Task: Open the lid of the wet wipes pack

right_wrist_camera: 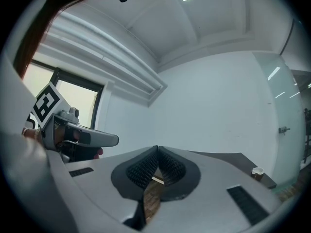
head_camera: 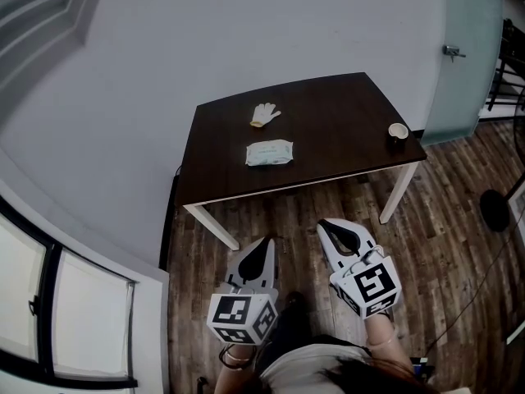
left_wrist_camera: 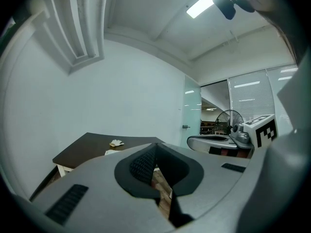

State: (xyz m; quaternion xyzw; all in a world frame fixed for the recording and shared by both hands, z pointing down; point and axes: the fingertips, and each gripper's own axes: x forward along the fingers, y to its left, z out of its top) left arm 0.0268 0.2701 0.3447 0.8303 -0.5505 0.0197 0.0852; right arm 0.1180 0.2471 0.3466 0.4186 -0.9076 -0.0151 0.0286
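Nothing is touched yet; this is the approach. The flat, pale green plastic wet wipes pack (head_camera: 269,153) lies near the middle of the dark brown wooden surface (head_camera: 344,113), well apart from both tongs. The left tongs (head_camera: 266,241) and right tongs (head_camera: 323,223) hang over the wood-plank floor (head_camera: 443,245), each pressed together and empty. Next, I'd judge, they must reach the pack, one steadying it and one spreading to catch the lid's edge. The lid is too small to make out.

We are holding the left gripper (left_wrist_camera: 156,144) with its jaws meeting at the tips, empty, pointing toward a dark table (left_wrist_camera: 82,149) bearing a white glove (left_wrist_camera: 116,142); the right gripper (left_wrist_camera: 192,141) is hovering alongside.
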